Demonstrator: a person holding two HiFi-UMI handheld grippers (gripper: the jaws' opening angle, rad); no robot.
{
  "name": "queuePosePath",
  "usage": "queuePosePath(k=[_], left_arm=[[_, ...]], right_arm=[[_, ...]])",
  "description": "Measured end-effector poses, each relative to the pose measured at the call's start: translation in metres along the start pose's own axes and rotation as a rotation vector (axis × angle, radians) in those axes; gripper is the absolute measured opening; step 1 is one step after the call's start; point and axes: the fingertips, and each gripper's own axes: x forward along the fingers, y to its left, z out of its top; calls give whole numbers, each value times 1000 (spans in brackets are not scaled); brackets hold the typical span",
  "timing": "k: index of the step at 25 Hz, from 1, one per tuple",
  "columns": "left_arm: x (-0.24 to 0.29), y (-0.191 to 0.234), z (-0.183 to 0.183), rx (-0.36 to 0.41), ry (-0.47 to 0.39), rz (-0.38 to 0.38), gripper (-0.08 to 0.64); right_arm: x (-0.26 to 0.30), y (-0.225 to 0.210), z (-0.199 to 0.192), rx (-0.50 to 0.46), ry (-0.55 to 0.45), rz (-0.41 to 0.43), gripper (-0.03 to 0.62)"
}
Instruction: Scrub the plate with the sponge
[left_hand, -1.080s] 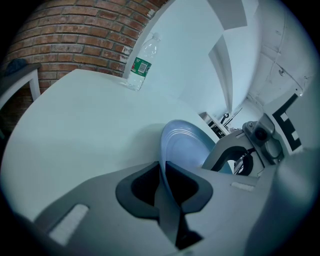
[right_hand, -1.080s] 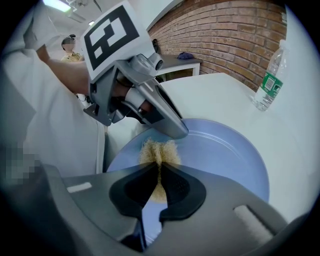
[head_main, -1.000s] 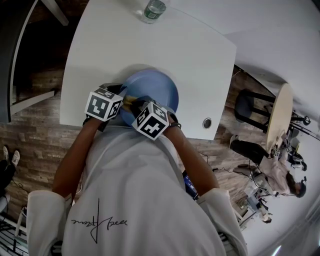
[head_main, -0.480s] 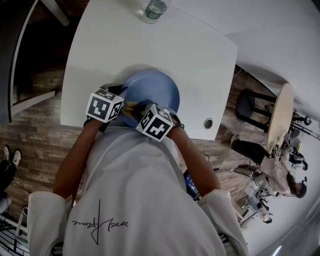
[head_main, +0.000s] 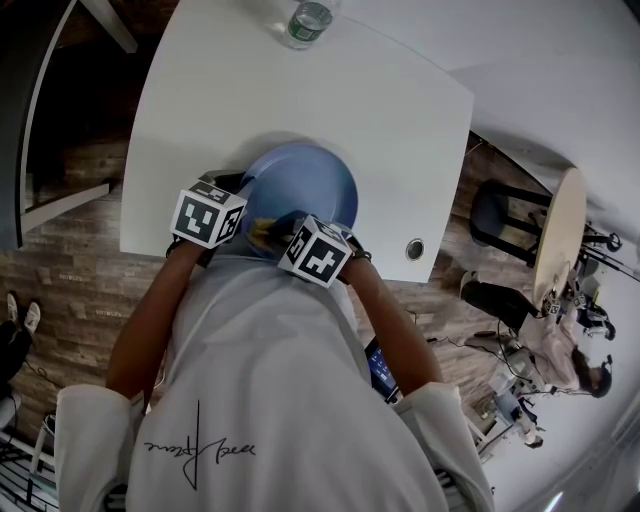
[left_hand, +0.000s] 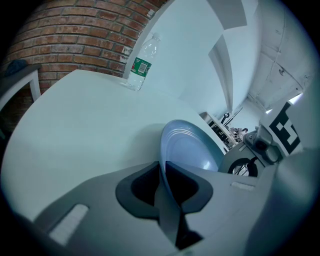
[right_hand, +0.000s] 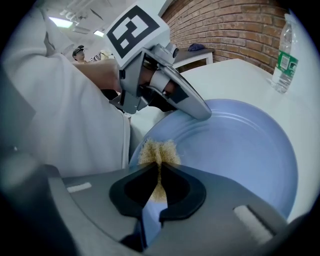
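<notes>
A blue plate (head_main: 305, 180) is held tilted off the white table (head_main: 400, 110), close to its near edge. My left gripper (left_hand: 163, 175) is shut on the plate's left rim, and the plate (left_hand: 190, 147) rises past its jaws. In the right gripper view, the left gripper (right_hand: 197, 111) clamps the far rim of the plate (right_hand: 240, 150). My right gripper (right_hand: 160, 172) is shut on a tan, fuzzy sponge (right_hand: 159, 151), which presses against the plate's inner face near its near rim. In the head view, the marker cubes hide both sets of jaws.
A plastic water bottle (head_main: 308, 20) with a green label stands at the table's far edge, and shows as the bottle (left_hand: 141, 62) in the left gripper view. A round cable hole (head_main: 414, 247) sits near the table's right front edge. A stool (head_main: 495, 215) and a round table (head_main: 558, 235) stand to the right.
My right gripper has slid the sponge across the plate towards its near rim, closer to the person. The left gripper has stayed still on the rim.
</notes>
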Motion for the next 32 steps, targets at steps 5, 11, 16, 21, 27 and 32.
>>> queuePosePath(k=[5, 11, 16, 21, 27, 32], left_arm=[[1, 0, -1, 0, 1, 1, 60], [0, 0, 0, 0, 1, 0, 60], [0, 1, 0, 1, 1, 1, 60], [1, 1, -1, -1, 4, -1, 60], [1, 1, 0, 0, 3, 0, 60], [0, 1, 1, 0, 3, 0, 60]], right_arm=[[1, 5, -10, 20, 17, 42, 28], [-1, 12, -20, 55, 53, 95, 28], [-3, 14, -26, 58, 74, 110, 28], [-1, 13, -33, 59, 81, 120, 28], [-6, 12, -42, 71, 108, 130, 28], [-9, 11, -49, 83, 120, 127, 28]])
